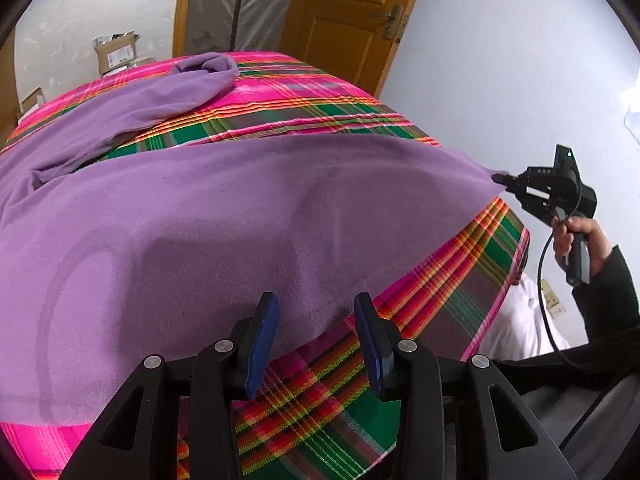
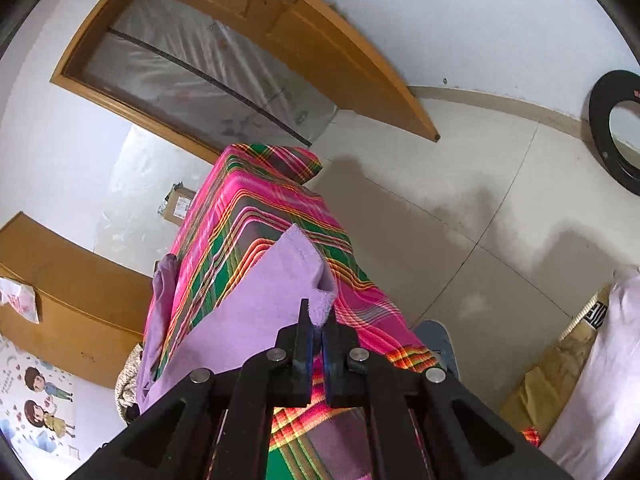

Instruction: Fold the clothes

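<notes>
The soft purple fleece garment (image 1: 224,216) is pinched at its corner by the right claw (image 2: 316,332) — seen whole only from the left claw (image 1: 316,320), held open and empty above the plaid-covered surface (image 1: 460,264).

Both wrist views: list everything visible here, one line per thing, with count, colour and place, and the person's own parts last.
purple garment: one, spread over the table; a sleeve lies toward the far end.
plaid tablecloth: one, pink, green and orange, covering the table.
door: one, brown wood, open, behind the table.
cardboard boxes: a few, brown, by the wall beyond the table.
black ring: one, leaning on the wall, right-wrist view.
cartoon sticker: one, low on the left wall.
left gripper: one, black with blue pads, jaws open over the garment's near edge.
right gripper: one, black, jaws pinching the garment's corner.
hand: one, dark-sleeved, holding the right gripper's handle.
</notes>
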Available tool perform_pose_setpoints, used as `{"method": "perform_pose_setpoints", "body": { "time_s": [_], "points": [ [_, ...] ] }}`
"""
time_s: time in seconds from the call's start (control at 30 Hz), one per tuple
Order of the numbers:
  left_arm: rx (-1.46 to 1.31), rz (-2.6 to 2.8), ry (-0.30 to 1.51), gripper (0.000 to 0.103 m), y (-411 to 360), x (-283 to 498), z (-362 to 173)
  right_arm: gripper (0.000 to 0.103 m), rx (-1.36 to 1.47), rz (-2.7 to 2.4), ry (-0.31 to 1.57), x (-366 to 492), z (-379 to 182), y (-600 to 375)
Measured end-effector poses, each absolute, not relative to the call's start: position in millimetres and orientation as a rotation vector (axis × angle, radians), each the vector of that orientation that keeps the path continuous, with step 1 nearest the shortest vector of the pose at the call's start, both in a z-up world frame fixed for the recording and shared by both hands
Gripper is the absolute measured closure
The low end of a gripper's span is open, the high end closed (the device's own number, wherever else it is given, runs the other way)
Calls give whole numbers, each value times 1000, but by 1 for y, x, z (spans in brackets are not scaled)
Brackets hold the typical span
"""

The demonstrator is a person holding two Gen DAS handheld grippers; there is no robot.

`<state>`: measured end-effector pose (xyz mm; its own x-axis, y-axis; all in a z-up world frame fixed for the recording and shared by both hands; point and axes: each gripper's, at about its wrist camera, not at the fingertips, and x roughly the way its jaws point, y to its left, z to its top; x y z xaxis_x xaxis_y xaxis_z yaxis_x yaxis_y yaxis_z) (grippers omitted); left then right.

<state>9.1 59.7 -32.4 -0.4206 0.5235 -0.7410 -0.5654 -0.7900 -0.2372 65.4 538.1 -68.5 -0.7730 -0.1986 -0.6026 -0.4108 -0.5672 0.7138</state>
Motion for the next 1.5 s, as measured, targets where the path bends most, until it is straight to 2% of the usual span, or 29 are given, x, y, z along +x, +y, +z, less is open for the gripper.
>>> {"method": "perform_pose_setpoints", "body": {
  "time_s": [0.1,0.2,0.3,0.47,0.6,0.7,0.73,0.77,0.8,0.83,0.87,1.07,1.2,1.27,1.3,1.4,1.5],
  "points": [
    [-1107,2244,11,62,55,5,-27,89,-997,2446,1455,67,-73,544],
    [-1125,2256,-7,62,56,-2,-30,71,-1007,2405,1526,66,-84,547],
    [-1135,2248,14,62,62,-3,-35,70,-1010,2390,1610,62,-95,547],
    [-1131,2225,16,62,65,-1,-36,73,-987,2438,1616,51,-96,545],
    [-1132,2221,-9,62,62,-1,-36,73,-985,2451,1690,41,-99,548],
    [-1131,2224,-1,62,63,-1,-36,65,-1008,2418,1766,29,-108,554],
    [-1131,2224,-3,62,63,-1,-36,65,-1013,2418,1772,26,-110,554],
    [-1132,2223,-4,62,62,-2,-36,65,-1016,2426,1765,25,-111,553],
    [-1132,2223,-6,62,62,-2,-36,71,-1020,2434,1757,23,-112,552],
    [-1132,2224,-7,62,62,-2,-36,90,-1024,2441,1749,21,-113,551],
    [-1132,2224,-5,62,63,-2,-36,98,-1027,2449,1742,20,-113,550],
    [-1127,2222,27,62,65,1,-37,99,-894,2516,1655,45,-93,554],
    [-1114,2213,32,62,64,3,-37,99,-909,2504,1611,52,-93,556],
    [-1115,2210,32,62,63,3,-37,98,-937,2470,1601,50,-97,557],
    [-1114,2213,33,62,62,4,-36,94,-951,2457,1575,49,-97,557],
    [-1102,2246,34,62,56,6,-32,82,-896,2468,1390,58,-78,560],
    [-1077,2309,7,62,45,6,-26,81,-797,2566,1205,68,-45,555]
  ]
}}
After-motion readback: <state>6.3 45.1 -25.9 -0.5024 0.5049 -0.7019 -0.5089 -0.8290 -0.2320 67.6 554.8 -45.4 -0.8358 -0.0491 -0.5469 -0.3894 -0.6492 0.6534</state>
